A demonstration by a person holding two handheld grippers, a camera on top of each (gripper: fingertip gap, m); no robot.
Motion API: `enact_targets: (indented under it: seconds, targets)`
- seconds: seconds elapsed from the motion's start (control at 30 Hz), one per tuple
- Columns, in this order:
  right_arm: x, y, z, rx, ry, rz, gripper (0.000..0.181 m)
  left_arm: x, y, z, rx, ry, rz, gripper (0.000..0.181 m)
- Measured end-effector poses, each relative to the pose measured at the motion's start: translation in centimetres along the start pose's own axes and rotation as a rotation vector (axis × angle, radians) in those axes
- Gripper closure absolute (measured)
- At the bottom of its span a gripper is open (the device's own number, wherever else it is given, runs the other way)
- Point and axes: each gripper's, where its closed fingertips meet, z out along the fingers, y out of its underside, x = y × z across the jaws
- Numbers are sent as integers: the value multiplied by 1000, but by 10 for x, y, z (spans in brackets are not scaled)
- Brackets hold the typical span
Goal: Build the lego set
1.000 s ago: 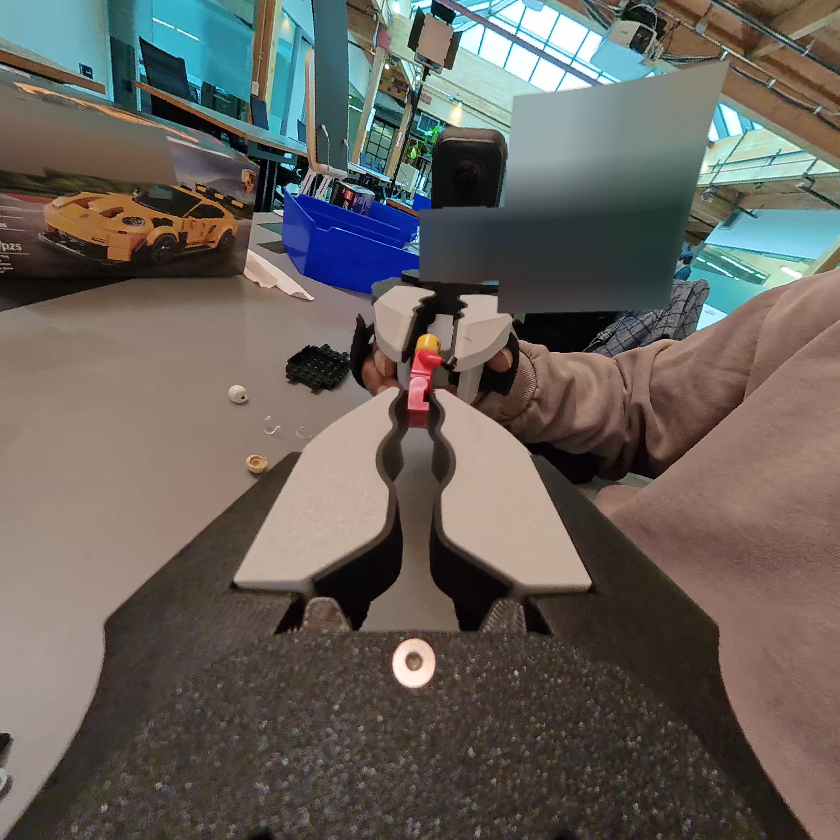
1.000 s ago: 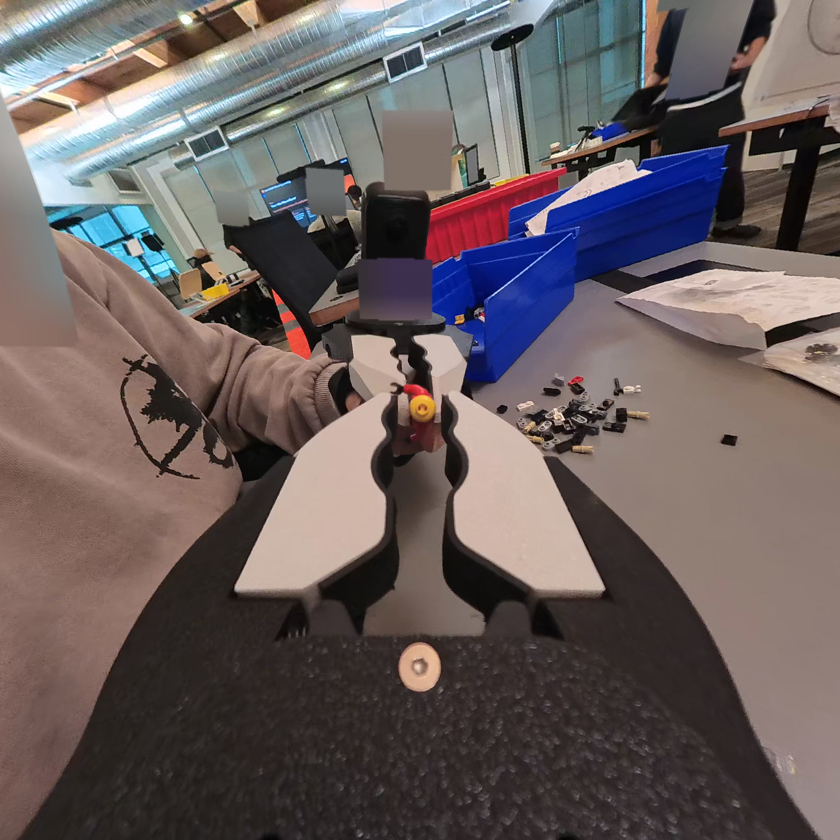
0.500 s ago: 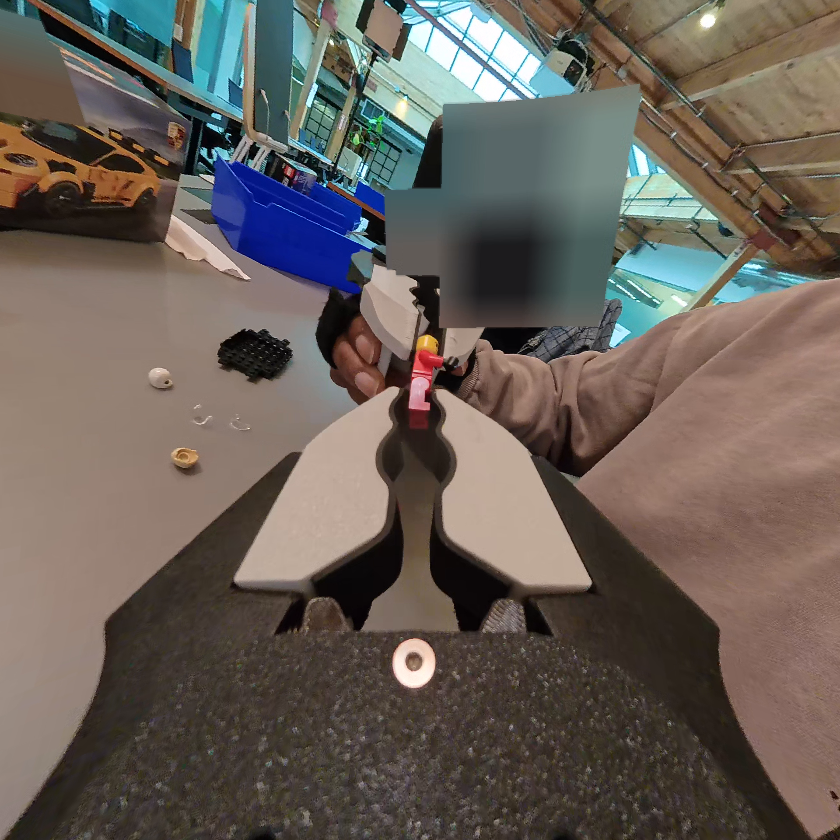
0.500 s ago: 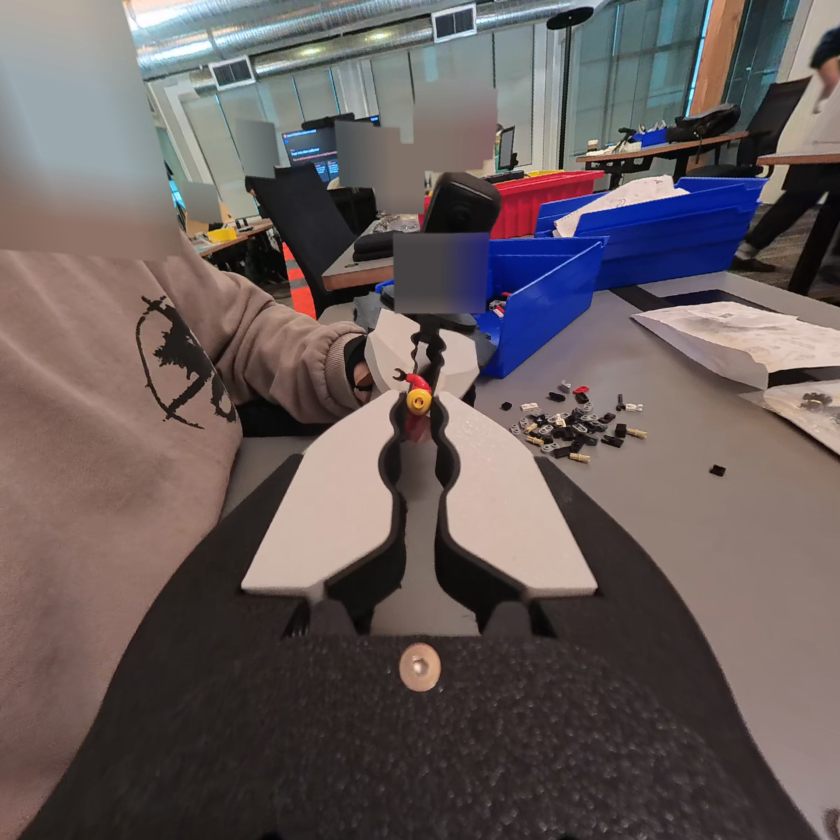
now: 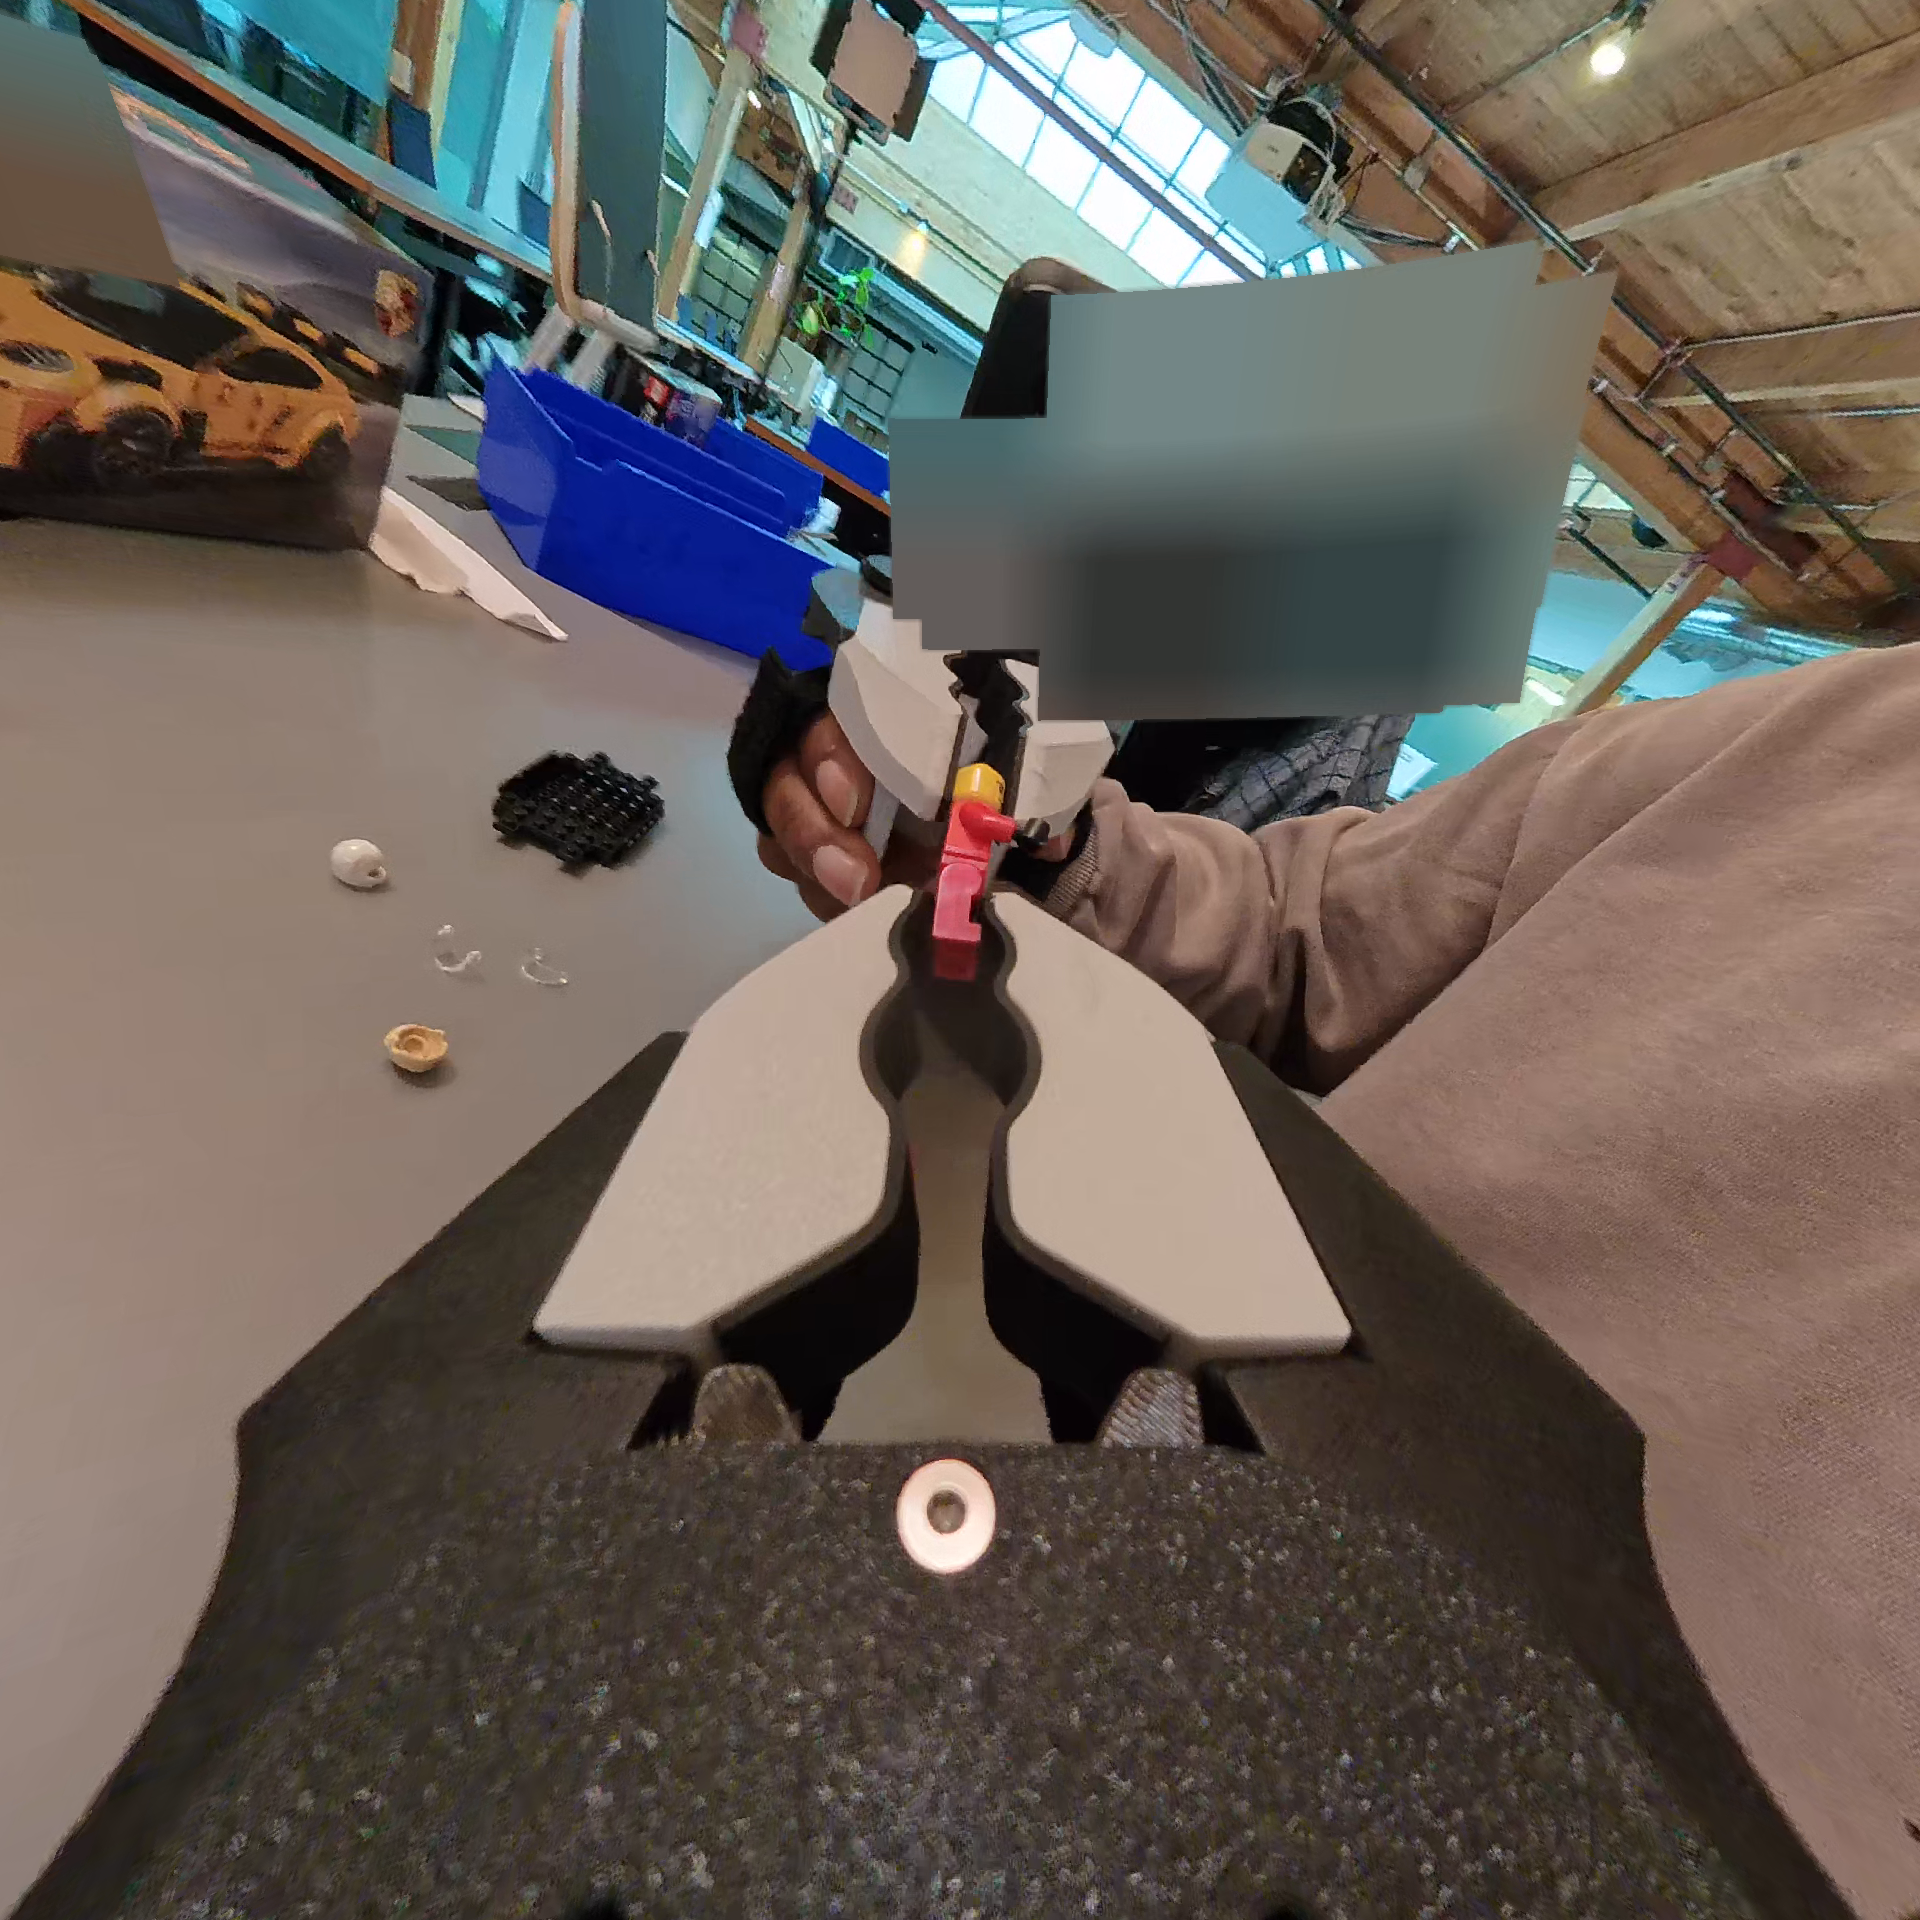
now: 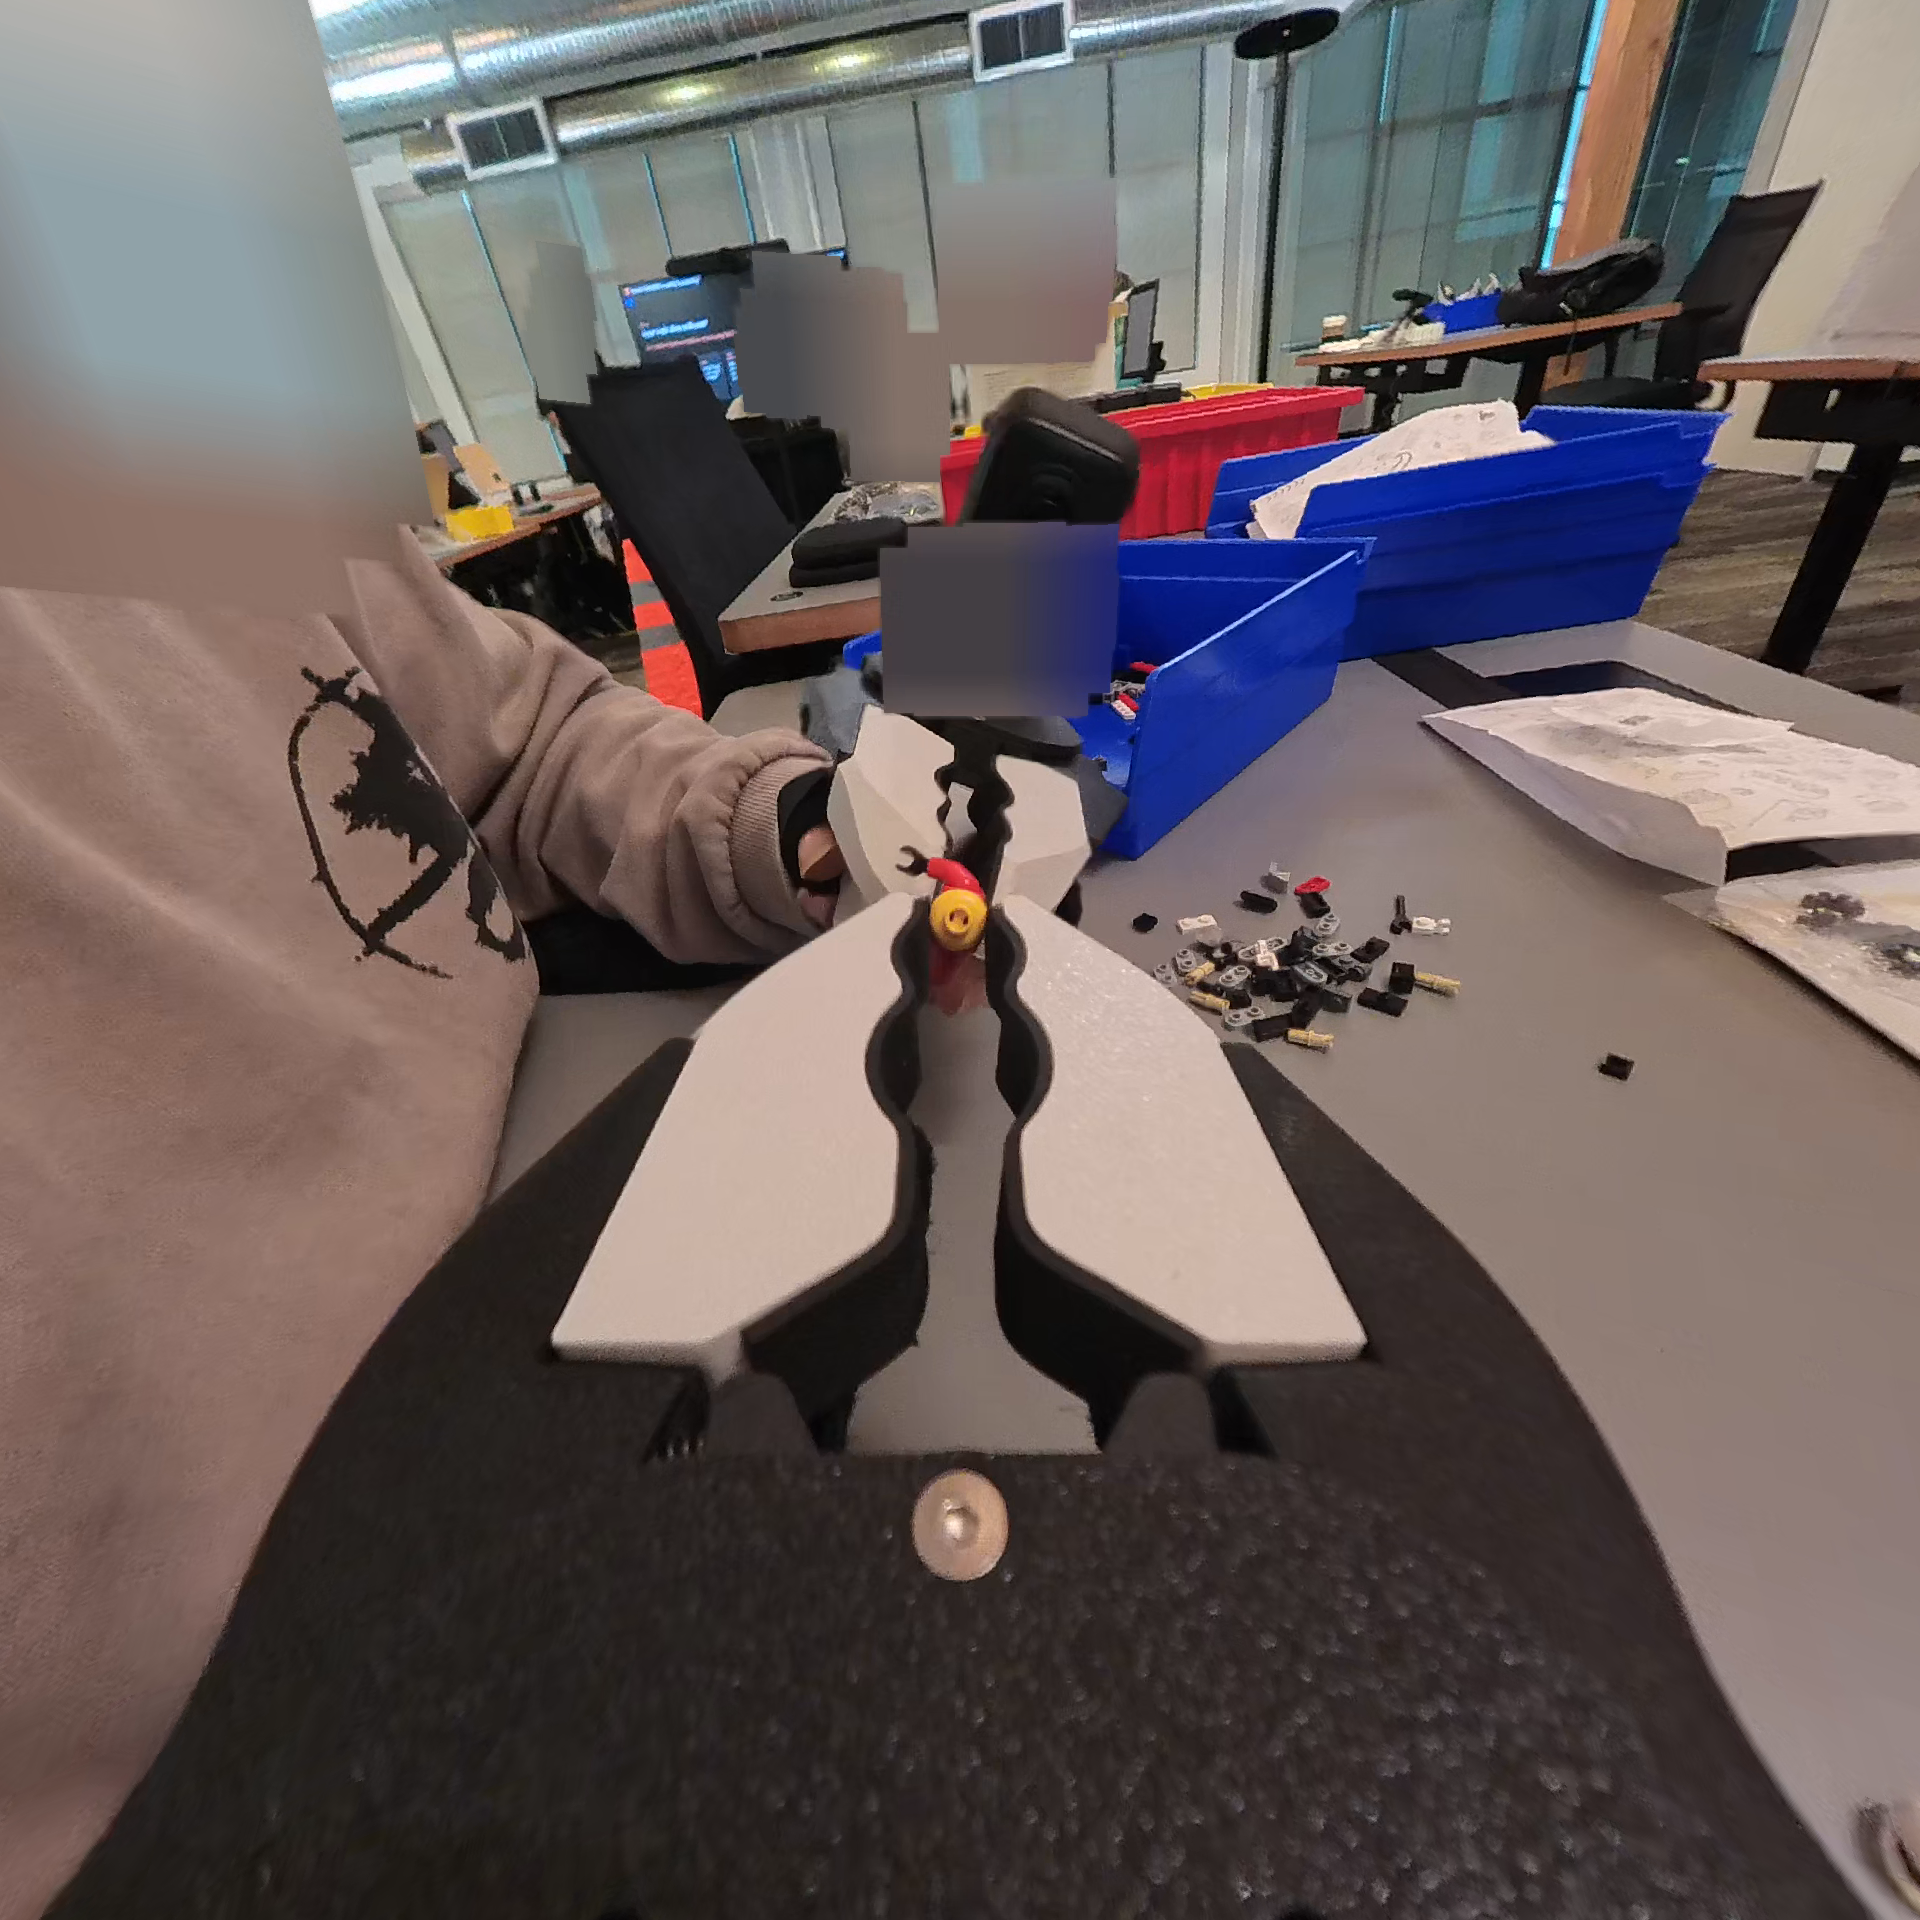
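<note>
Above the near edge of the desk [image 5: 208, 727], the left gripper [image 5: 951, 940] and right gripper [image 6: 951, 935] are both pinching the red minifigure [image 5: 961, 883], whose head is probably risking popping off if they are twisting apart.

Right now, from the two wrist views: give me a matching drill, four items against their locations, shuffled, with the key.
Items
1. minifigure
2. black plate
3. white helmet piece
4. pile of small parts

Places
A. on the table beside the black plate
B. held between the tips of both grippers
C. on the table near a blue bin, seen from the right wrist
D. on the table in front of a blue bin, seen from the left wrist

Pairs: 1-B, 2-D, 3-A, 4-C
</note>
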Motion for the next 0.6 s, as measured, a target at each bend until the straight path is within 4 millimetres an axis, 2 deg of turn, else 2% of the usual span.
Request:
enact_targets:
  seconds: [0.07,0.13,0.17,0.43,0.6]
  targets:
    - [4,-3,1,30,17,64,172,-2,-6,-2,28,-38,66,171]
    - [5,-6,2,61,15,116,172,-1,-8,-2,26,-61,110,158]
    - [4,-7,2,76,2,136,172,-2,-8,-1,24,-76,130,157]
    - [2,-4,7,90,-20,191,172,1,-10,1,17,-86,159,173]
    - [-3,-3,8,68,-26,99,172,5,-6,0,2,-20,69,173]
